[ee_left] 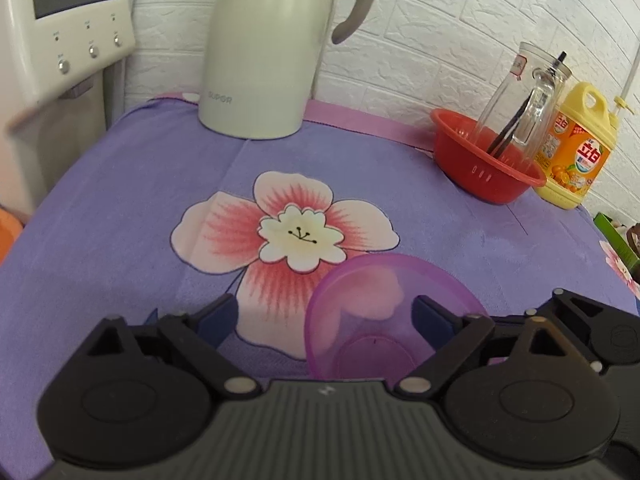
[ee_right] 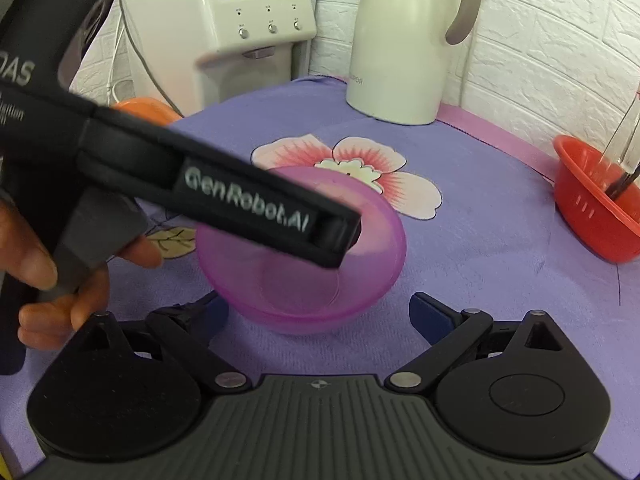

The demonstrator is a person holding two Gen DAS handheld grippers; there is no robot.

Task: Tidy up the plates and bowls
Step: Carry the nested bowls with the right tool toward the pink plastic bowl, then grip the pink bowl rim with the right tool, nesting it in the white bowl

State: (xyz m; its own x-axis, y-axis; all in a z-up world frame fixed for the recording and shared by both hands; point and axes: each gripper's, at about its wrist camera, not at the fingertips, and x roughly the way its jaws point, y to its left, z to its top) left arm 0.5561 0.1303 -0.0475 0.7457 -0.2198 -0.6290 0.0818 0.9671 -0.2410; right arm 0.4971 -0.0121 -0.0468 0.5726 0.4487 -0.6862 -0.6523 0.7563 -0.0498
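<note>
Far left, past the worktop's (ee_left: 120, 200) left edge: white machine (ee_left: 60, 20) with screen and buttons. At the back edge, cream jug (ee_left: 260, 60) with grey handle, upright on the purple flowered cloth (ee_left: 460, 232). Mid-worktop toward the front edge: translucent purple bowl (ee_right: 304, 256), upright, partly over the printed flower. Left tongs (ee_left: 324, 320) wide, right blue pad (ee_left: 430, 318) inside the bowl at its near right wall, left pad (ee_left: 218, 322) outside over the cloth; pads not clearly pressing the rim. Right tongs (ee_right: 320, 316) wide and holding nothing, just in front of the bowl, apart from it. Person's hand (ee_right: 52, 280) on the left tool's grip. Near the back right corner: red basket (ee_left: 488, 172) holding a tilted glass jar (ee_left: 520, 96), yellow detergent bottle (ee_left: 576, 148) just beside it.
</note>
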